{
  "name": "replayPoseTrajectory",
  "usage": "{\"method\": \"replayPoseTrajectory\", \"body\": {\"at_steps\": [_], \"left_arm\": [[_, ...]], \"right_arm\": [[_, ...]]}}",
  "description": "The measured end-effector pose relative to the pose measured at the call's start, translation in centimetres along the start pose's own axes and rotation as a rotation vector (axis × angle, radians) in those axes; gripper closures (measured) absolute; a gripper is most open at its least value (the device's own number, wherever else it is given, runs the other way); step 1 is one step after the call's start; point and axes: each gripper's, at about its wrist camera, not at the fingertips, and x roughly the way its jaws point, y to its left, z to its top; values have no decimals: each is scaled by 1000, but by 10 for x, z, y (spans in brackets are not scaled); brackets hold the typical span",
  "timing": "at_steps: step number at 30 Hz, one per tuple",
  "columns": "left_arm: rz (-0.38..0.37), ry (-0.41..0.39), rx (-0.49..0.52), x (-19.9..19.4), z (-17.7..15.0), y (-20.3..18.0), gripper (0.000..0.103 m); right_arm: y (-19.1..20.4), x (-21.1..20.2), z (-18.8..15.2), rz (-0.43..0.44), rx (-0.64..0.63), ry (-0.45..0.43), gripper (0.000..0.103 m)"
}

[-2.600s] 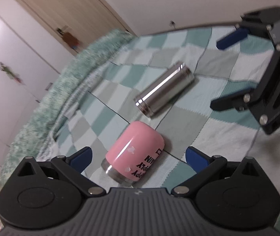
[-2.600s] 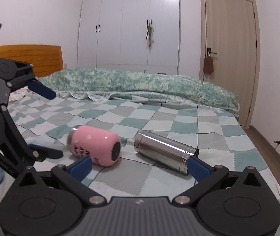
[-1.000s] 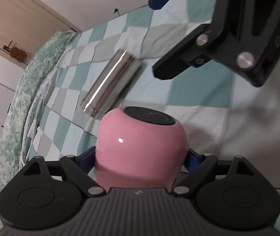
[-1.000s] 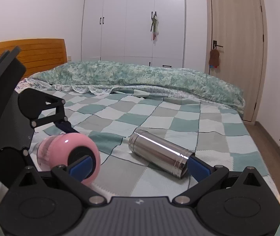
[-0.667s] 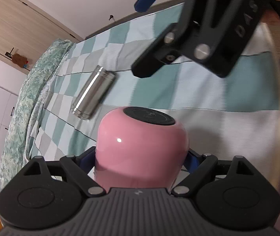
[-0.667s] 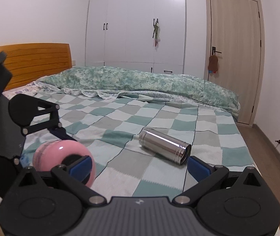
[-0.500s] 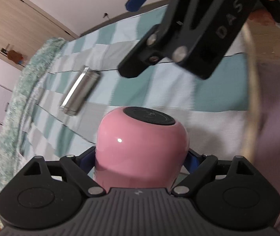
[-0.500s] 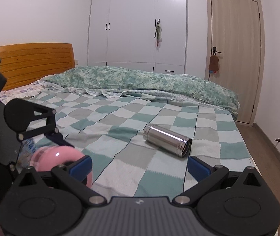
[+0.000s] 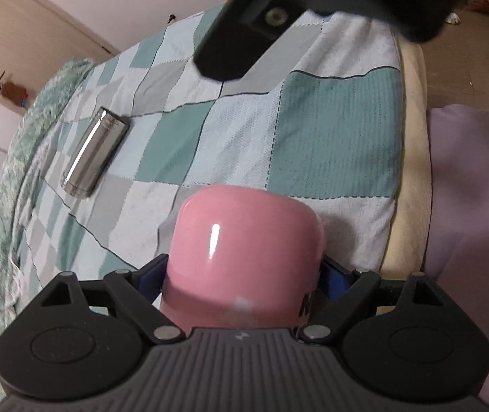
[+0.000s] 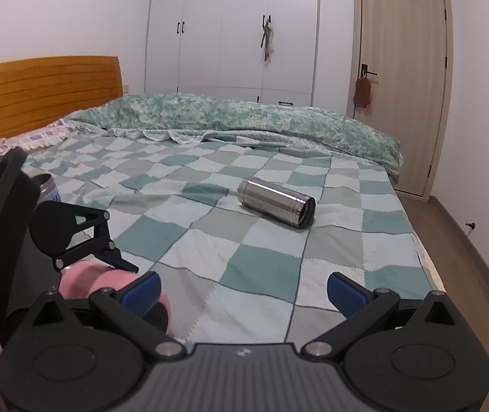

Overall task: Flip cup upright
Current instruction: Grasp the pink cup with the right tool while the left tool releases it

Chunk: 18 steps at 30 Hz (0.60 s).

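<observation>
My left gripper [image 9: 244, 274] is shut on the pink cup [image 9: 244, 254], its blue pads pressed on both sides. The cup's closed base points away from the camera, toward the checked blanket [image 9: 330, 130] near the bed's edge. In the right wrist view the pink cup [image 10: 83, 281] shows low at the left, held by the left gripper [image 10: 114, 261] just above the blanket. My right gripper [image 10: 242, 290] is open and empty, above the blanket's near part. It appears in the left wrist view [image 9: 278, 17] as a dark blurred shape overhead.
A steel cup [image 10: 277, 202] lies on its side on the blanket mid-bed; it also shows in the left wrist view [image 9: 93, 152]. A folded green quilt [image 10: 244, 120] lies along the far side. The wooden headboard [image 10: 38, 92] is at the left, the floor [image 10: 467, 257] at the right.
My left gripper has carried the pink cup toward the bed's near edge and tilted it, so its base now faces away. The right gripper has pulled back and up; the steel cup looks farther.
</observation>
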Motion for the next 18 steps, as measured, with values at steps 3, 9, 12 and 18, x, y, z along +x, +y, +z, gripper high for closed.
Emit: {"method": "replayPoseTrajectory", "body": {"at_steps": [3,9,12,18], "left_arm": [[33,-41,-17,-11,-5,-3,0],[97,-179,-224,-58,-32,13,0],[106,-233,-366,-80,-52,18,0],[180,-267,-692,-110,-106,18,0]], "right_arm": [[2,-4,-1,-2,-8,4,0],[15,-12,4,42,-48,3,0],[30,-14,9,82,-105,13,0],[68,2,16,185,-263,87,0]]}}
